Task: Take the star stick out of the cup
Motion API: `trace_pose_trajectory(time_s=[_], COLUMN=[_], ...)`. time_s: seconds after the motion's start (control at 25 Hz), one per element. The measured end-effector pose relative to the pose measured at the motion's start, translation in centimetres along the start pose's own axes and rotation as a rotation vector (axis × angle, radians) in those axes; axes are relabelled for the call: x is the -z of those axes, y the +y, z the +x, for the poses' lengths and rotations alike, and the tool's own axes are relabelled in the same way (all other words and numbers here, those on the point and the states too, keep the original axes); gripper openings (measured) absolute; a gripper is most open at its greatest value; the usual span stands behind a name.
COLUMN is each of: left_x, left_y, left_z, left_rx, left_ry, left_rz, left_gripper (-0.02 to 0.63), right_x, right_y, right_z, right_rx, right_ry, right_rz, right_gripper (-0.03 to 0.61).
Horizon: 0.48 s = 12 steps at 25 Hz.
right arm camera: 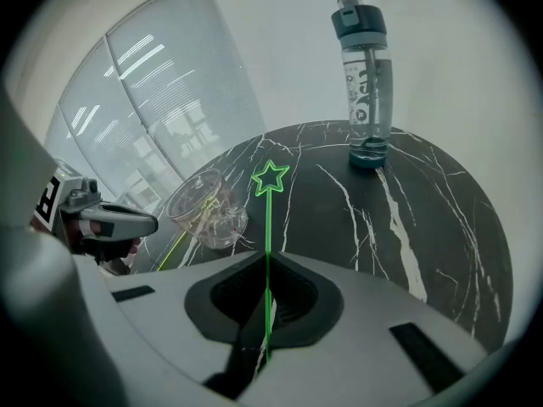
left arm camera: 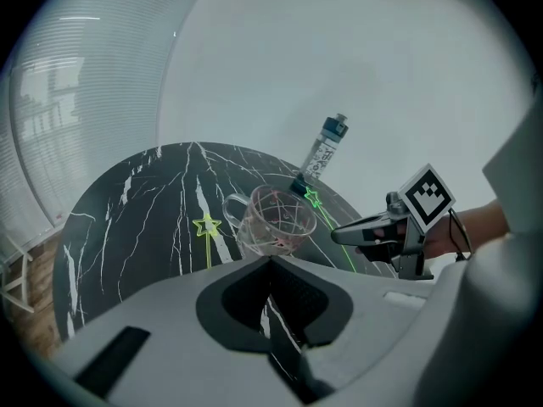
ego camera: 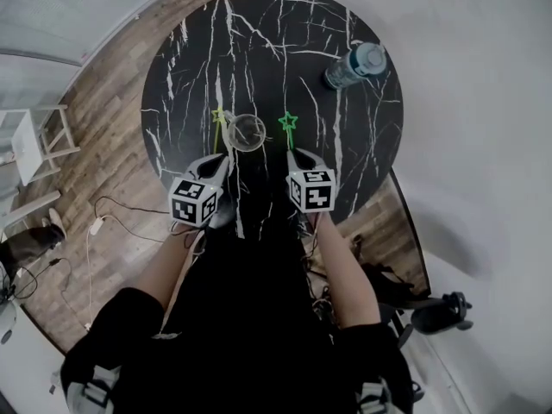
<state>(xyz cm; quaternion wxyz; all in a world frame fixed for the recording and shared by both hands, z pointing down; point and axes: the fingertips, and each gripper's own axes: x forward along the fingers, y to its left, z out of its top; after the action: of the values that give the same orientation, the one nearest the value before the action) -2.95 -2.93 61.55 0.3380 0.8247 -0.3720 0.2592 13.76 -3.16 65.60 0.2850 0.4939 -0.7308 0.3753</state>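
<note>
A clear glass cup (ego camera: 246,132) with a handle stands mid-table, with no stick in it. My right gripper (right arm camera: 266,261) is shut on a green star stick (right arm camera: 271,176), whose star (ego camera: 288,122) sticks out ahead of the jaws, just right of the cup (right arm camera: 208,210). A yellow star stick (left arm camera: 206,225) lies on the table left of the cup (left arm camera: 276,221), its lower end hidden behind my left gripper (left arm camera: 271,265). That gripper's jaws look shut with nothing between them. In the head view the left gripper (ego camera: 221,160) and right gripper (ego camera: 293,155) flank the cup's near side.
The round black marble table (ego camera: 181,67) carries a clear water bottle (ego camera: 354,65) with a dark cap at its far right. Wooden floor with cables (ego camera: 112,214) lies to the left, and a white stool (ego camera: 34,141) stands there.
</note>
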Motion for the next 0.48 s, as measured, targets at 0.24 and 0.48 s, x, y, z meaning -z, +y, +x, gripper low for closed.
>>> trace_pose_trajectory(time_s=[0.24, 0.48], left_x=[0.3, 0.4], left_y=[0.2, 0.2], left_z=[0.4, 0.9], left_rx=[-0.005, -0.013], left_ry=[0.017, 0.022], left_rz=[0.001, 0.000], left_gripper=[0.000, 0.000], right_x=[0.6, 0.7], right_y=[-0.1, -0.4], right_z=[0.8, 1.5], right_rx=[-0.012, -0.015], right_ry=[0.018, 0.023], right_rz=[0.014, 0.026], right_gripper=[0.003, 0.003])
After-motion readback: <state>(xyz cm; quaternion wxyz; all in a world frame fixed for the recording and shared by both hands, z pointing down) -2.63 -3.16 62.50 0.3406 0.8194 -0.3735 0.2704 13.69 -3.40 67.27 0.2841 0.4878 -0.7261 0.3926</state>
